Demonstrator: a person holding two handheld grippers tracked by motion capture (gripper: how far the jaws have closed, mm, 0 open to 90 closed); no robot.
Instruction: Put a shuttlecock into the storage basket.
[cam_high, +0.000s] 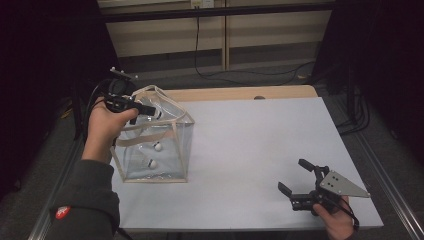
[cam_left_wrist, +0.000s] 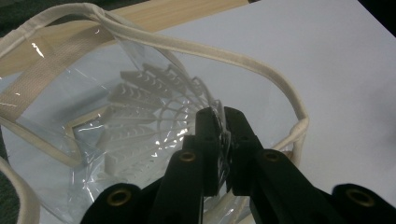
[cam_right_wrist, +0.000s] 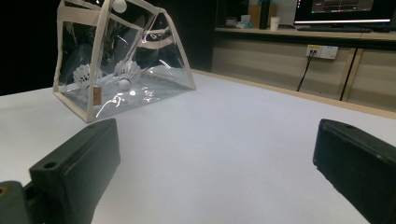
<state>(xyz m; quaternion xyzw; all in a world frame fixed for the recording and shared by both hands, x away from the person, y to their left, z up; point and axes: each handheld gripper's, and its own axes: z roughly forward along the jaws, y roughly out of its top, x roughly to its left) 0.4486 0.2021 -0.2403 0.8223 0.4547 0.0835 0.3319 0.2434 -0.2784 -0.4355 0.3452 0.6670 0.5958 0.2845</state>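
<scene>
The white table spreads in front of me, with a strip of bare wood along its far edge. On its left part stands my clear bag with cream trim, its base flat on the table, well apart from my right hand.

My left tongs sit at the bag's top, by the near-left rim. In the left gripper view the two black jaws stand almost together, clamped on a fold of the bag's clear plastic wall; the cream rim loops around just beyond them.

My right tongs hover over the table's near right corner, jaws spread wide apart with nothing between them. In the right gripper view they point across the bare table toward the bag.

Inside the bag lie two white shuttlecocks, down on its floor, side by side. In the high view their cork ends show as small white balls through the front wall.
</scene>
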